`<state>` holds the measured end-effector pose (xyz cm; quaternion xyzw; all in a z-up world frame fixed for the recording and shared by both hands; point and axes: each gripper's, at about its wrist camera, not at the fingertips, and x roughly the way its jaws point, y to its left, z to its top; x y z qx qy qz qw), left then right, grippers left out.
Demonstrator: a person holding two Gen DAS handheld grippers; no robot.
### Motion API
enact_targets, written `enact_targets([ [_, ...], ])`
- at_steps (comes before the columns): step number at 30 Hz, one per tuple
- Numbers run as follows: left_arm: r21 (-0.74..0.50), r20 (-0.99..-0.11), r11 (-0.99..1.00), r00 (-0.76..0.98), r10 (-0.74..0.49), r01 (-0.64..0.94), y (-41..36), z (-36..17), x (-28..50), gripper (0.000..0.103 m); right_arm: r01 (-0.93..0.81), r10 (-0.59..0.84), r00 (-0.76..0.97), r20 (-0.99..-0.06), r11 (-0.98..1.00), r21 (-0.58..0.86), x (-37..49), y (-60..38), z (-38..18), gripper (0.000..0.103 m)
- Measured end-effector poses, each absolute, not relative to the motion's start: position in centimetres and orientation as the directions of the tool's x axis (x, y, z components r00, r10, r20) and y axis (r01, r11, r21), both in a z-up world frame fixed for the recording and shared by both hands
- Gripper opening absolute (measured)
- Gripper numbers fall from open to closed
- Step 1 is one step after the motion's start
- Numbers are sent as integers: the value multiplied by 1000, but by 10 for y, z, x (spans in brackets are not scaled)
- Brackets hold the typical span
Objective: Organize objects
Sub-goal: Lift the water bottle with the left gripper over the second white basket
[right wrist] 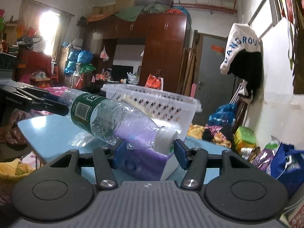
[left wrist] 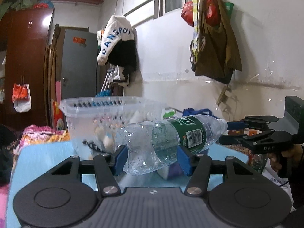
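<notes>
Left gripper [left wrist: 152, 158]: its 2 blue pads press the base end of the clear crumpled plastic water bottle with a green label [left wrist: 171, 138], held sideways above the pale blue table [left wrist: 43, 161].
Right gripper [right wrist: 150, 153]: spread wide around the bottle's white cap [right wrist: 166, 139]; the pads stand just beside it, and contact cannot be confirmed.
Clear slotted plastic basket [left wrist: 98, 112]: just beyond the bottle, ahead of both grippers; some pale items are visible inside.
Progress: bottle lifted, not yet in the basket.
Left to do: judged, drop it in; a purple-and-white pack [right wrist: 148, 163] under the bottle awaits.
</notes>
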<state>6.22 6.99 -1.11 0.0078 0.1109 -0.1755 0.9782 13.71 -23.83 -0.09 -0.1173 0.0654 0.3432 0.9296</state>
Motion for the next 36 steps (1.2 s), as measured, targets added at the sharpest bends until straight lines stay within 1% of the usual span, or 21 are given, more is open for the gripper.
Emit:
enact_targets([
  [11,42,-169,947,937,-307,318,76,42,119,61,-629,611,777,-148,747,-218,191,-216,35,59],
  [19,69,-168,955,947,-273,287,89,75,170,62,-619,606,784,-134,748,-240,234,-192,49,60],
  [24,36,-206,964,946,-252,265,102,77,214,62,-627,603,779,-173,740,-242,268,-178,49,62],
  [28,34,-281,970,934,-222,241,105,62,247,62,-629,593,777,-210,738,-243,283,-170,42,64],
  [32,16,-320,972,923,-215,232,109,51,260,62,-635,585,771,-252,735,-237,291,-169,37,68],
  [35,8,-348,974,914,-211,228,108,48,267,62,-642,580,763,-286,734,-223,297,-167,34,75],
  [36,12,-361,975,910,-204,223,107,46,270,62,-639,574,765,-294,734,-229,298,-165,33,76],
])
